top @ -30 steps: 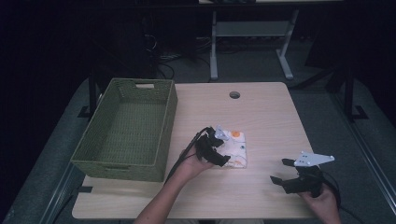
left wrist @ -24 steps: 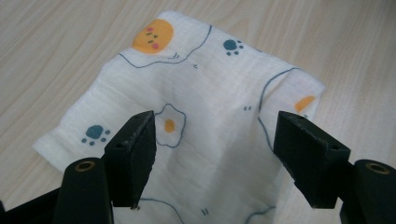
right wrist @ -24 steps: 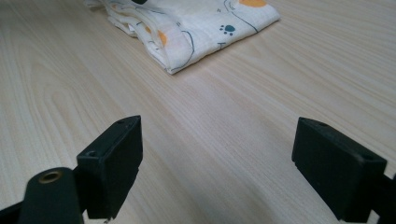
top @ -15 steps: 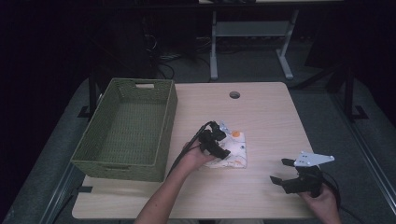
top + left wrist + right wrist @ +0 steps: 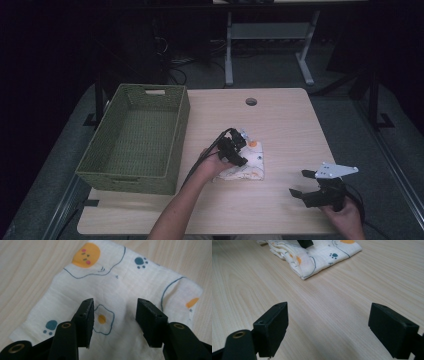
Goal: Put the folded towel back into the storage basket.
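White printed cloth (image 5: pixel 107 297) lies folded mid-desk (image 5: pixel 290 125), right of our green basket (image 5: pixel 135 140). Our left gripper (image 5: pixel 113 315) fingers have just been closing over it, not yet pinching; our right gripper (image 5: pixel 328 332) stands open, near-right.

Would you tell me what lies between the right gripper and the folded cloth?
Nothing: bare wooden table runs from the right gripper to the cloth, as the right gripper view shows; the high view agrees.

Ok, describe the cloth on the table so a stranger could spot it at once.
On the wooden table, right of the green woven basket, lies a small folded cloth. It is white, printed with blue paw prints, orange faces and fried eggs.
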